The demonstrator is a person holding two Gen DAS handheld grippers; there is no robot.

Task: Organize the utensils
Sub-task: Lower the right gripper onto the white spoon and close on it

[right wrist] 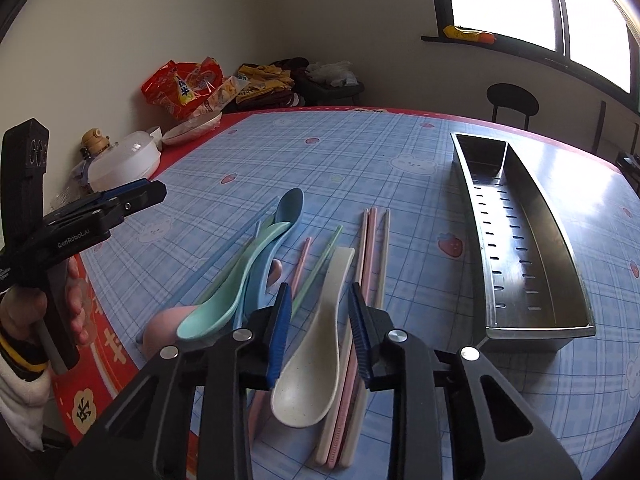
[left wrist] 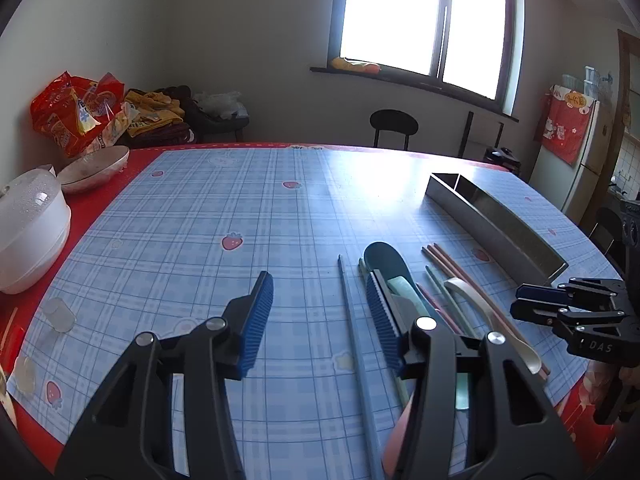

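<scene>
Right wrist view: cream spoon (right wrist: pixel 316 360) lies on desk (right wrist: pixel 400 152) atop pink and cream chopsticks (right wrist: pixel 370 264), between right claw (right wrist: pixel 320 336) pads, not pressed, jaws apart. Mint spoon (right wrist: pixel 228 292), blue spoon (right wrist: pixel 280 220) just left. Steel tray (right wrist: pixel 532 248) right, empty-handed left claw (left wrist: pixel 320 320) open over blue chopstick (left wrist: pixel 356 340).

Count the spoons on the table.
4. A cream spoon lies on the chopsticks near the tray; mint, blue and pink spoons are piled left of it. More may hide underneath.
</scene>
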